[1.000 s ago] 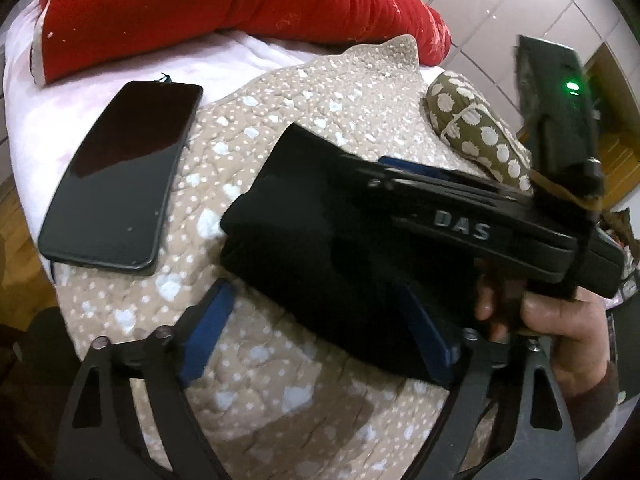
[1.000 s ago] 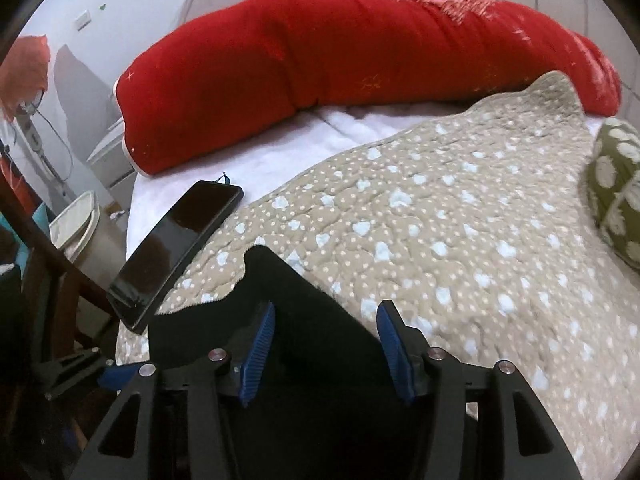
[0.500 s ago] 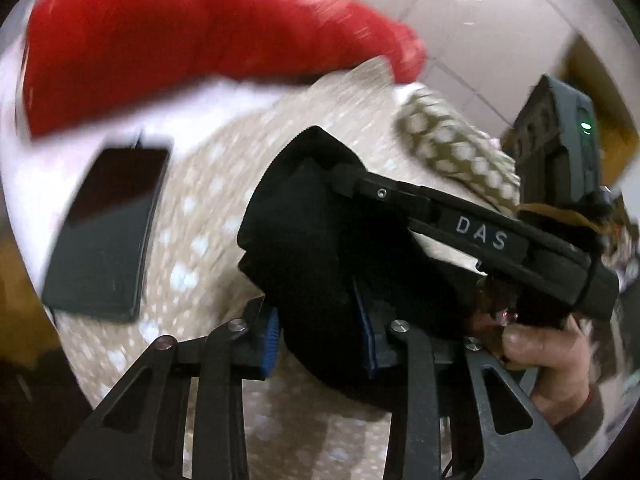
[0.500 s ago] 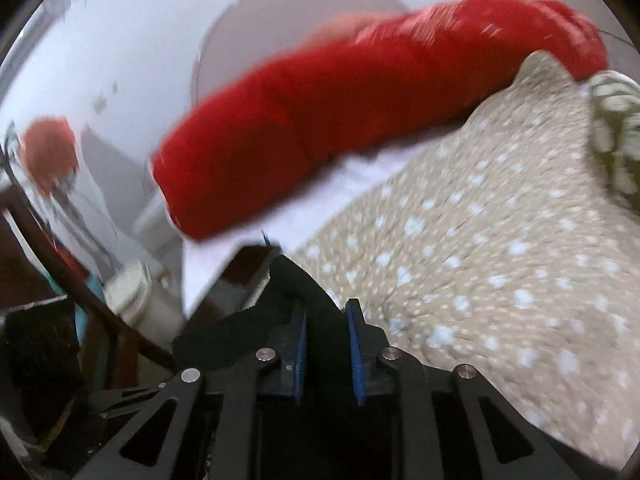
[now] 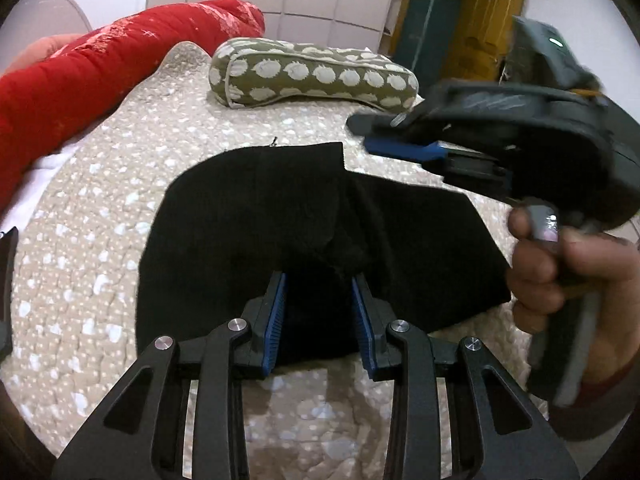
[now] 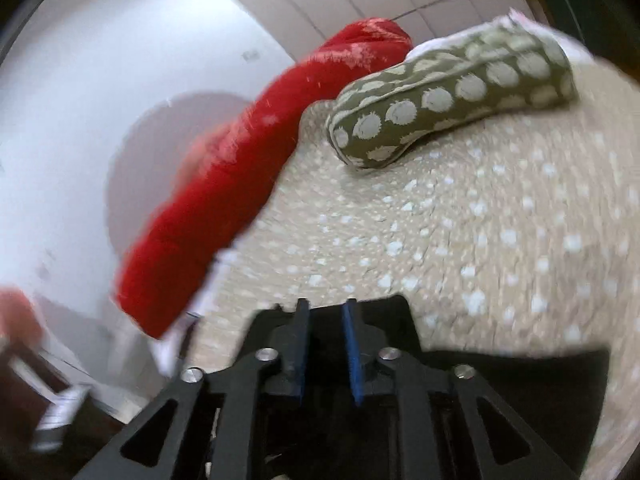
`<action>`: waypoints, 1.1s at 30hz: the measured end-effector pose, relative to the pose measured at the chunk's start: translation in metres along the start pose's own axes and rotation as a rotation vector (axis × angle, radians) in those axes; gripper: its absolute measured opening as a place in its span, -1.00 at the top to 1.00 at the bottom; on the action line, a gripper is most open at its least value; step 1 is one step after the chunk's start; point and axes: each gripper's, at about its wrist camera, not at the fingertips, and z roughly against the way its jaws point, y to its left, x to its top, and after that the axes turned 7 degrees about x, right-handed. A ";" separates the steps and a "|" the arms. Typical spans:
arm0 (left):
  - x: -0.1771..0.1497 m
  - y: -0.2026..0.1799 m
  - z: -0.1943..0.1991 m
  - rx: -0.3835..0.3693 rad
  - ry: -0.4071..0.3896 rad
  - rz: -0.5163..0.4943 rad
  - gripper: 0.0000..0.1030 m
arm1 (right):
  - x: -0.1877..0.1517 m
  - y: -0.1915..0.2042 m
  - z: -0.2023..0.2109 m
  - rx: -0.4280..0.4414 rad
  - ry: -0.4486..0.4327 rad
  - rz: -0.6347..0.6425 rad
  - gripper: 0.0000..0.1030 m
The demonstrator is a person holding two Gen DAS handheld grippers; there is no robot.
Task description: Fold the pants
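The black folded pants [image 5: 248, 232] lie on the beige dotted quilt [image 5: 80, 248]. My left gripper [image 5: 319, 286] is shut on the near fold of the pants, with cloth bunched between its blue pads. My right gripper [image 5: 404, 148] hangs above the far right part of the pants in the left wrist view, seen side-on. In the blurred right wrist view the right gripper [image 6: 325, 312] has its blue pads close together with dark cloth [image 6: 384, 320] around them; I cannot tell whether cloth is pinched.
A long red pillow [image 5: 92, 76] lies along the left back of the bed. An olive bolster with pale spots [image 5: 312, 74] lies at the far end. A dark phone edge [image 5: 8, 264] shows at the far left. A hand [image 5: 568, 264] holds the right gripper.
Both grippers closed from open onto the pants and swung with them towards the bolster end of the bed. The pants now lie spread flatter, and the phone has slid to the left edge of view.
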 end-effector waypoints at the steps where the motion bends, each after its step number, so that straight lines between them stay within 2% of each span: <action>1: 0.000 0.001 0.002 -0.006 0.002 -0.003 0.40 | -0.003 -0.002 0.007 0.039 -0.017 -0.024 0.02; 2: 0.002 0.002 0.005 -0.025 0.013 -0.014 0.40 | -0.005 -0.001 0.010 0.061 -0.023 -0.035 -0.24; 4: 0.002 0.005 0.015 -0.052 0.013 -0.029 0.40 | -0.008 0.003 0.008 0.066 -0.002 -0.016 -0.24; 6: -0.001 0.013 0.029 -0.052 -0.001 -0.046 0.40 | -0.009 0.011 0.000 0.029 0.042 0.011 -0.24; 12: -0.001 0.039 0.056 0.026 -0.052 -0.026 0.36 | -0.027 0.013 -0.010 0.016 0.107 0.028 -0.24; 15: -0.005 0.052 0.051 0.099 -0.047 -0.006 0.31 | -0.033 0.008 -0.026 -0.040 0.141 0.045 -0.24; 19: -0.009 0.066 0.023 0.194 0.032 0.043 0.31 | -0.034 0.012 -0.042 -0.052 0.148 0.070 -0.27; 22: -0.007 0.075 0.010 0.179 0.055 0.094 0.31 | -0.033 0.019 -0.045 -0.054 0.149 0.081 -0.28; 26: -0.004 0.073 0.009 0.191 0.044 0.088 0.26 | -0.033 0.024 -0.049 0.008 0.165 0.062 -0.28; 28: -0.005 0.074 0.007 0.179 0.048 0.105 0.26 | -0.035 0.020 -0.058 -0.011 0.194 0.050 -0.28; 31: -0.005 0.076 0.008 0.170 0.050 0.115 0.26 | -0.039 0.018 -0.068 -0.027 0.188 0.067 -0.28; 32: -0.005 0.075 0.009 0.169 0.052 0.116 0.26 | -0.039 0.019 -0.072 -0.019 0.187 0.069 -0.16; 33: -0.004 0.075 0.008 0.171 0.052 0.116 0.26 | -0.040 0.019 -0.075 -0.010 0.194 0.064 0.10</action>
